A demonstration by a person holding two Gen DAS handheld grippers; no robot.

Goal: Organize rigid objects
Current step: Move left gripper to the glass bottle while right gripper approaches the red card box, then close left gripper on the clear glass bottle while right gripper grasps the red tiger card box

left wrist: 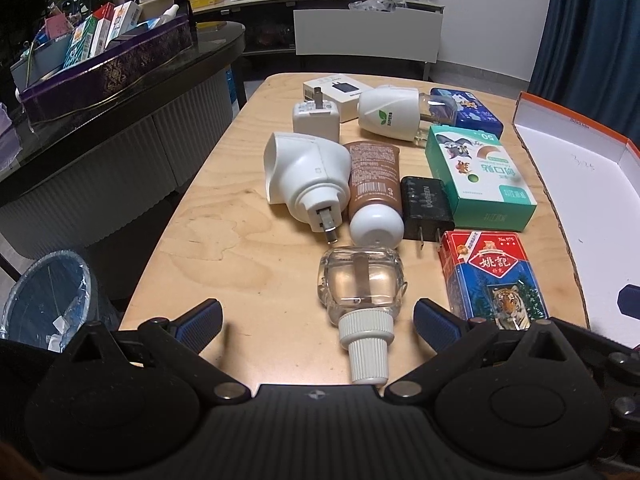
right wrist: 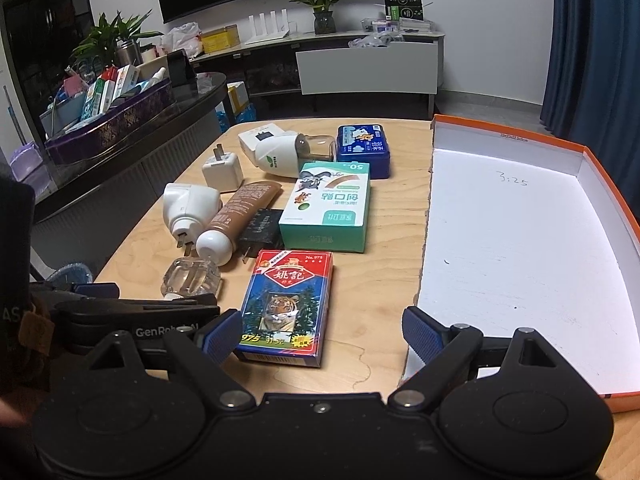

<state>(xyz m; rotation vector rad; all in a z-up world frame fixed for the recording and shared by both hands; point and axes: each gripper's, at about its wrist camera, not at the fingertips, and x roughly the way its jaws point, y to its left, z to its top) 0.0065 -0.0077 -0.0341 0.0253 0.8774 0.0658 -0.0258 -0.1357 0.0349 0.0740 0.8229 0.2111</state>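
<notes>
Rigid items lie grouped on a wooden table (left wrist: 224, 240). My left gripper (left wrist: 318, 322) is open, its fingers either side of a clear glass refill bottle (left wrist: 360, 284) with a white ribbed cap pointing at me. My right gripper (right wrist: 320, 334) is open too, just in front of a red-and-blue playing card box (right wrist: 286, 304) with a tiger picture, also seen as the card box (left wrist: 494, 280). Behind lie a brown tube (left wrist: 372, 184), a white plug-in heater (left wrist: 306, 172), a black charger (left wrist: 426, 208) and a green plaster box (left wrist: 478, 180). An orange-edged white box lid (right wrist: 516, 248) lies open at the right.
Farther back sit a white charger cube (left wrist: 316, 118), a second white plug-in unit (left wrist: 390, 112), a white carton (left wrist: 338, 88) and a blue tin (left wrist: 468, 110). A dark counter (left wrist: 120, 100) with a purple tray of boxes stands left; a lined bin (left wrist: 44, 300) is on the floor.
</notes>
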